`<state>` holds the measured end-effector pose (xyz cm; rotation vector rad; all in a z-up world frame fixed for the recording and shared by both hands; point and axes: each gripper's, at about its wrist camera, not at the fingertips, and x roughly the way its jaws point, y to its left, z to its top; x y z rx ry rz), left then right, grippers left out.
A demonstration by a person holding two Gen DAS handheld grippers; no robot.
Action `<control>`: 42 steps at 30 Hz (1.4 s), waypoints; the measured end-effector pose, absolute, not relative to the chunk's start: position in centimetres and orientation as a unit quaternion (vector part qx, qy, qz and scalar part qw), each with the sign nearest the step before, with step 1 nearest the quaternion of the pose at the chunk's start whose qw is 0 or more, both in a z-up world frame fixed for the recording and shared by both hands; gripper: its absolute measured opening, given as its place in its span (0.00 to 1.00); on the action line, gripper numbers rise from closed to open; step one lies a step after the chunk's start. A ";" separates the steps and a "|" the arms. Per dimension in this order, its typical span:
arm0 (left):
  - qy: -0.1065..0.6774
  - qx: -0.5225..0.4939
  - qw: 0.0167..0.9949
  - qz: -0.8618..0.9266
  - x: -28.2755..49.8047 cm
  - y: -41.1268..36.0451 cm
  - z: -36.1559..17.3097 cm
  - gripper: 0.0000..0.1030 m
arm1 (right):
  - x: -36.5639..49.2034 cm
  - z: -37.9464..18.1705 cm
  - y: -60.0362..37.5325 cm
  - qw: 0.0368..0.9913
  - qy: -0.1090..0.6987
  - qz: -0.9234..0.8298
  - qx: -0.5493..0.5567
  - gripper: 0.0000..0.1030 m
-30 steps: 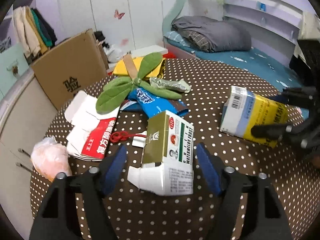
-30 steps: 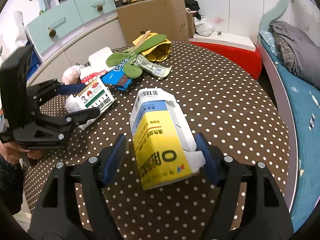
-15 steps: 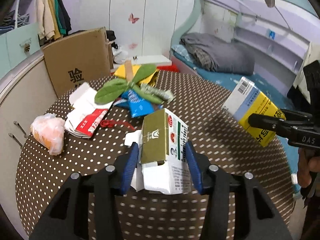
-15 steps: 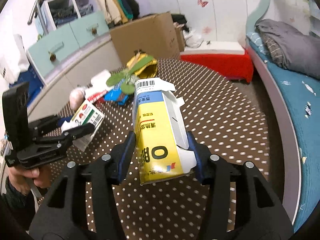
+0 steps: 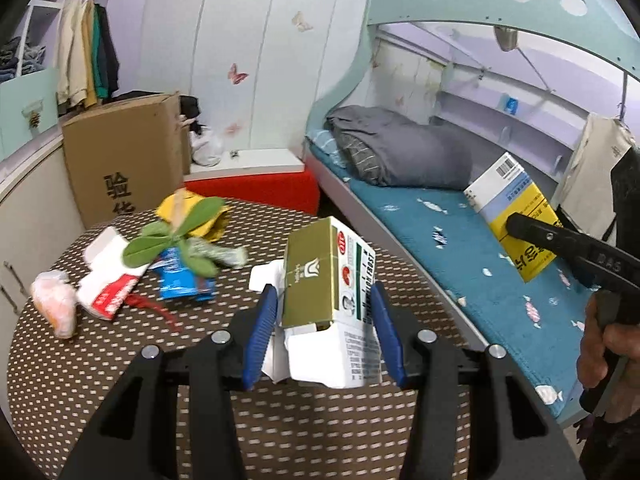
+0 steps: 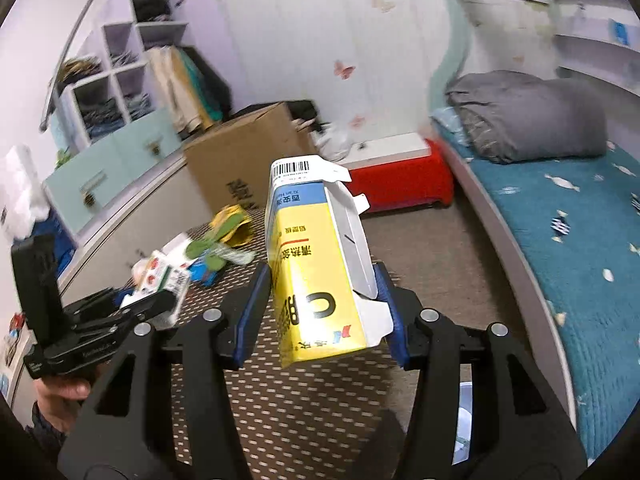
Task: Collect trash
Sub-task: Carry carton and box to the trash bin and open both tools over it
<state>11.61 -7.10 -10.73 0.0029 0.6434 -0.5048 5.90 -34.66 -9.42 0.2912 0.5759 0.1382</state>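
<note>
My left gripper (image 5: pixel 324 336) is shut on a green and white carton box (image 5: pixel 332 292) and holds it up above the dotted round table (image 5: pixel 120 364). My right gripper (image 6: pixel 320 312) is shut on a yellow and blue box (image 6: pixel 312 272), lifted off the table; this box also shows in the left wrist view (image 5: pixel 516 216), out over the bed. The left gripper with its box shows at the left of the right wrist view (image 6: pixel 160 284). More trash lies on the table: a red and white flattened box (image 5: pixel 108 280), a blue wrapper (image 5: pixel 180 280), green leaves (image 5: pixel 172 236), an orange bag (image 5: pixel 54 304).
A large cardboard box (image 5: pixel 124 160) stands behind the table. A bed with a blue cover (image 5: pixel 460 248) and a grey blanket (image 5: pixel 400 152) lies to the right. A red bench (image 6: pixel 400 180) sits beyond the table. Cabinets (image 6: pixel 112 160) line the left.
Both grippers closed on their boxes and lifted them off the table. The yellow box has swung out towards the bed side, and both views now look higher into the room.
</note>
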 end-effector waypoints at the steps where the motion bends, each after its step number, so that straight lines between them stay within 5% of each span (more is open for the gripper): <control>1: 0.313 0.000 0.916 -0.252 11.4 -7.8 -10.6 0.46 | 5.7 -9.7 -35.5 0.946 0.284 0.059 0.147 0.49; 23: 0.352 0.016 0.876 -0.329 9.4 -21.2 -13.5 0.46 | 4.9 -29.4 -48.0 0.860 0.440 -0.070 0.249 0.50; 33: 0.396 0.057 0.842 -0.362 9.3 -29.3 -16.9 0.46 | 2.7 -35.4 -53.0 0.816 0.460 -0.126 0.327 0.87; 42: 0.459 0.116 0.789 -0.392 9.5 -37.1 -22.2 0.50 | -0.5 -29.0 -56.4 0.848 0.368 -0.151 0.349 0.92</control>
